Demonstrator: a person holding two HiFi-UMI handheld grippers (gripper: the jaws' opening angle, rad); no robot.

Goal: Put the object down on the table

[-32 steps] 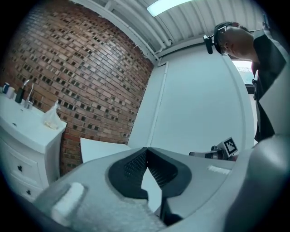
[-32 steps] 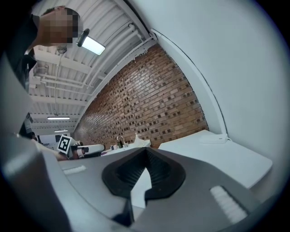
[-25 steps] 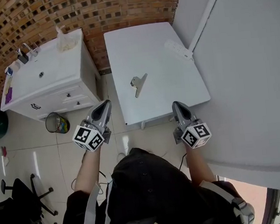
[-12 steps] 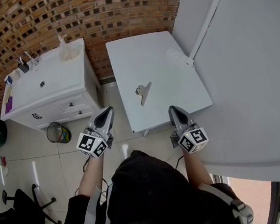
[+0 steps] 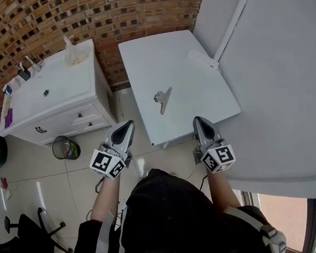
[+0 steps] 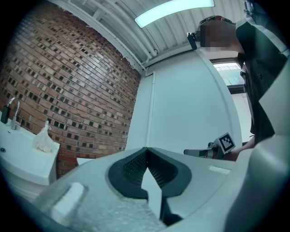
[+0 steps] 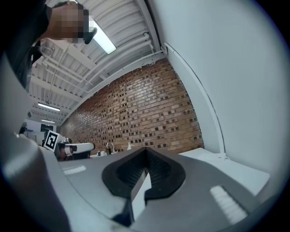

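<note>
At the far left of the head view stands a white sink cabinet (image 5: pixel 61 99) against the brick wall, with a small wastebasket (image 5: pixel 65 147) on the floor in front of it. Next comes the left gripper (image 5: pixel 126 126), held out over the floor short of the desk's (image 5: pixel 157 56) near edge, its fingers (image 6: pixel 133 165) pressed together with nothing between them. The task's thing, a metal clip (image 5: pixel 163 99), lies flat near the middle of the desk, well apart from both grippers. The right gripper (image 5: pixel 200 122) hangs at the near edge, fingers (image 7: pixel 158 170) likewise closed and empty, and a white power strip (image 5: pixel 202 59) lies at the desk's far right. With the clip already lying on the desk and neither gripper touching it, the put-down looks finished; the next move probably calls for no more than keeping both grippers clear of it. Only the head view shows the clip. The two gripper views look level, so they miss it, yet they show the finger pads meeting at the tips, each other's marker cube, and the ceiling lights, none of which the downward head view shows.
</note>
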